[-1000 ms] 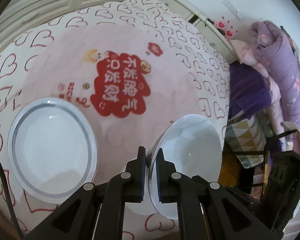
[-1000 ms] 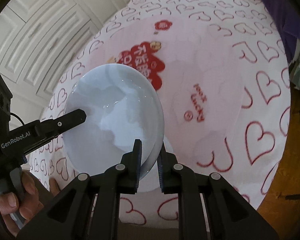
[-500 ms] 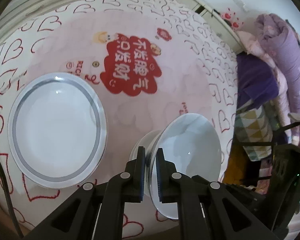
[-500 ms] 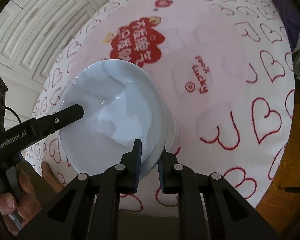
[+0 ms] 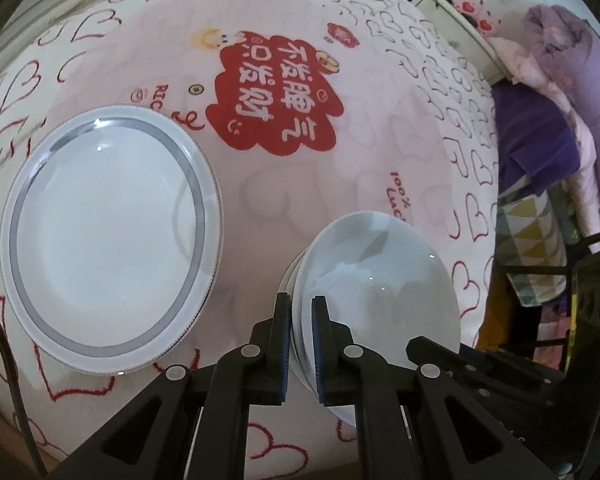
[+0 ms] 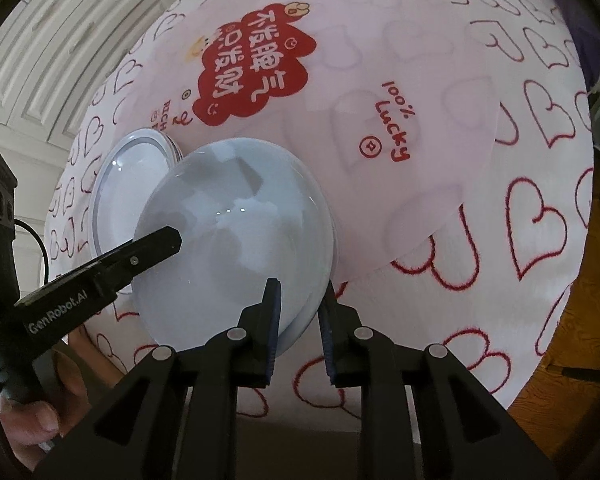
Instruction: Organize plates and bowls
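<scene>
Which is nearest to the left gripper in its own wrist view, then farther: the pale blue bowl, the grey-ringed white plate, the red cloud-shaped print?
1. Pale blue bowl, rim between the left gripper fingers.
2. Grey-ringed white plate, left.
3. Red cloud-shaped print, far centre.

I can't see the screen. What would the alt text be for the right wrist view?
A pale blue bowl stands tilted on a pink table mat, its near rim between the right tongs, whose jaws stand slightly parted around it. The left tongs reach in to its far rim from the left, and a grey-ringed white plate lies just behind.
</scene>
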The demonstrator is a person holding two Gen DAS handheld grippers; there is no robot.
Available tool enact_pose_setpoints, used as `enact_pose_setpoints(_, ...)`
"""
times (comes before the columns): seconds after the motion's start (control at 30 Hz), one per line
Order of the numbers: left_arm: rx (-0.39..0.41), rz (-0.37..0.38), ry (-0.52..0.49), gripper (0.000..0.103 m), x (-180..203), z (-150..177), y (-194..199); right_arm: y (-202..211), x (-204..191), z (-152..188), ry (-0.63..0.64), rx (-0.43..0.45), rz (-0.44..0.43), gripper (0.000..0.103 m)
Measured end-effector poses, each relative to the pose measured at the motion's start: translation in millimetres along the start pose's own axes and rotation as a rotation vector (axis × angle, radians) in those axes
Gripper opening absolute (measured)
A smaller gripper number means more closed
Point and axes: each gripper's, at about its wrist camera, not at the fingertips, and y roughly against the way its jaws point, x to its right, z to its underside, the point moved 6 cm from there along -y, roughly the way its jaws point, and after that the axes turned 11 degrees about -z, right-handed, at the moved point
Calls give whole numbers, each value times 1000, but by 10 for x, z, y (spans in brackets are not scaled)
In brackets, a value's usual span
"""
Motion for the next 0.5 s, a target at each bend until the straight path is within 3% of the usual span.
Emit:
enact_pose_setpoints(0.13,2,6,-6,7,1,18,-24,18,-3,-9,1,8,3,21)
enact_pose_setpoints(0.27,14,6,-13,8,-22,19,-1,72,5,-19,8,31,28,36)
enact_pose_setpoints(0.5,42,10,-30,8,-35,61,110,97,33,21,21,33,43,37)
